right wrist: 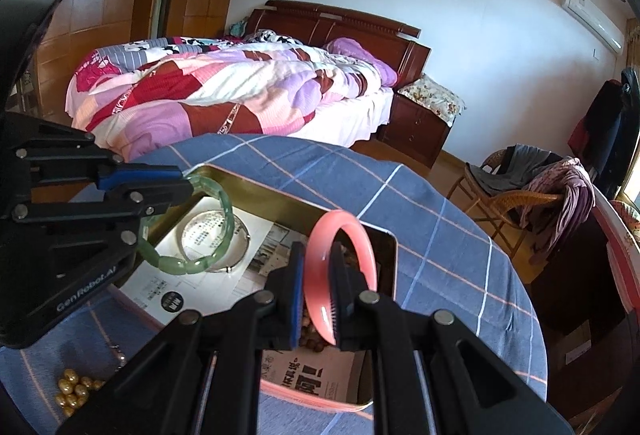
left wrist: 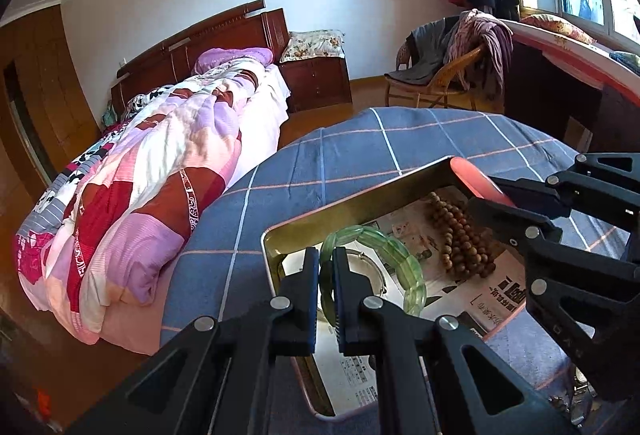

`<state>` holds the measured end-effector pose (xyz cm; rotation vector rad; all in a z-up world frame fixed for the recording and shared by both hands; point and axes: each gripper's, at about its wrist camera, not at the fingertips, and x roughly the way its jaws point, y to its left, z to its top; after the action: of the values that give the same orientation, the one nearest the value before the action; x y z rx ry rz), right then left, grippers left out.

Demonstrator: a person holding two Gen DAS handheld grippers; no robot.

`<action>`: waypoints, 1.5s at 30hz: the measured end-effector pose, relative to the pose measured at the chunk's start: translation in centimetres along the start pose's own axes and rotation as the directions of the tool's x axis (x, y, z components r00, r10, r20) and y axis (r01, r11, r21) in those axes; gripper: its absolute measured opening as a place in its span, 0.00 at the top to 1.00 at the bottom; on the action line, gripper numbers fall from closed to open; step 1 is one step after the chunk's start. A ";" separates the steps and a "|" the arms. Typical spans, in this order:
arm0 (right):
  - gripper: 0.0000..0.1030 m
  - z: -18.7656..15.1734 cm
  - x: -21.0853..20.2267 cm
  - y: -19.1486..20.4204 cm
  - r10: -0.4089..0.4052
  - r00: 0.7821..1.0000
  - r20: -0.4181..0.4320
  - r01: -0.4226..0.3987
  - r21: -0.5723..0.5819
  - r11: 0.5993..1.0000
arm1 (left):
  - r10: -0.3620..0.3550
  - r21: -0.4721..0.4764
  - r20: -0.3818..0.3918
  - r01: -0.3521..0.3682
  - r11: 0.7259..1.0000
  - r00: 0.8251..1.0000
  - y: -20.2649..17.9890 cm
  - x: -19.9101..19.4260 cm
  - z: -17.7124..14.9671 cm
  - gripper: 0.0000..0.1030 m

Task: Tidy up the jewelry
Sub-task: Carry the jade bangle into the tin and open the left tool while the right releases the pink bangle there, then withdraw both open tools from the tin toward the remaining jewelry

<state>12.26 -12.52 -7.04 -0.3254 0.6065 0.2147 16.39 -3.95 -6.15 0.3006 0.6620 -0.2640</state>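
Note:
My left gripper (left wrist: pixel 327 263) is shut on a green segmented bracelet (left wrist: pixel 404 259), held over a metal tin (left wrist: pixel 340 211) lined with newspaper. My right gripper (right wrist: pixel 316 267) is shut on a pink bangle (right wrist: pixel 352 231), above the tin's (right wrist: pixel 256 191) right end. The left gripper (right wrist: pixel 176 179) enters the right wrist view from the left, with the green bracelet (right wrist: pixel 188 267) hanging from it. In the left wrist view the right gripper (left wrist: pixel 492 199) holds the pink bangle (left wrist: pixel 476 179) at the right. Inside the tin lie a silver bangle (right wrist: pixel 236 255) and wooden beads (left wrist: pixel 460 239).
The tin sits on a round table with a blue checked cloth (left wrist: pixel 340 155). Gold beads (right wrist: pixel 76 391) and a thin chain (right wrist: pixel 116 351) lie on the cloth (right wrist: pixel 432 247) at the near left. Behind stand a bed (left wrist: pixel 160 163), a nightstand (left wrist: pixel 316 79) and a wicker chair (left wrist: pixel 444 75) with clothes.

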 end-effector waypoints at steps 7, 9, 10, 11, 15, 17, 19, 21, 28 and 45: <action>0.87 0.0 0.4 -0.3 -0.001 1.000 -0.013 0.001 0.008 1.000 | 0.000 0.013 -0.032 0.000 1.000 0.999 -0.3 1.1 -0.6 0.94; 0.87 0.0 0.4 -0.3 -0.001 1.000 -0.013 0.001 0.004 1.000 | 0.002 0.013 -0.040 -0.001 1.000 0.999 -0.3 1.3 -0.7 0.94; 0.87 0.0 0.5 -0.3 -0.001 1.000 -0.014 0.001 0.002 1.000 | 0.003 0.013 -0.043 -0.002 1.000 0.999 -0.3 1.4 -0.7 0.94; 0.87 0.0 0.5 -0.3 0.000 1.000 -0.017 0.000 0.002 1.000 | 0.003 0.013 -0.046 -0.002 1.000 0.999 -0.3 1.5 -0.8 0.94; 0.87 0.0 0.7 -0.2 0.001 1.000 -0.021 -0.001 -0.001 1.000 | 0.004 0.015 -0.053 -0.003 1.000 0.999 -0.2 1.8 -0.9 0.94; 0.87 -0.1 0.7 -0.1 0.003 1.000 -0.025 -0.003 0.000 1.000 | 0.005 0.015 -0.054 -0.004 1.000 0.999 -0.2 1.9 -0.8 0.94; 0.87 -0.2 0.8 -0.1 0.001 1.000 -0.028 -0.002 -0.001 1.000 | 0.004 0.013 -0.056 -0.004 1.000 0.998 -0.2 1.9 -0.8 0.94; 0.87 -0.2 0.9 -0.1 0.002 0.999 -0.032 -0.003 -0.004 1.000 | 0.005 0.014 -0.057 -0.004 1.000 0.998 -0.2 1.9 -0.9 0.94; 0.85 -0.7 1.0 -0.1 -0.015 0.999 -0.038 0.016 0.006 1.000 | 0.010 0.020 -0.057 -0.009 1.000 0.998 -0.3 1.8 -1.1 0.92; 0.54 -2.2 -1.2 -1.2 -0.004 0.999 -0.042 0.007 0.084 0.996 | 0.077 -0.013 0.004 -0.077 0.997 0.997 0.5 -2.1 -3.3 0.29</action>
<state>10.47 -14.56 -7.72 -0.2509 0.6538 0.1769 13.09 -2.07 -7.14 0.3128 0.6458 -0.1872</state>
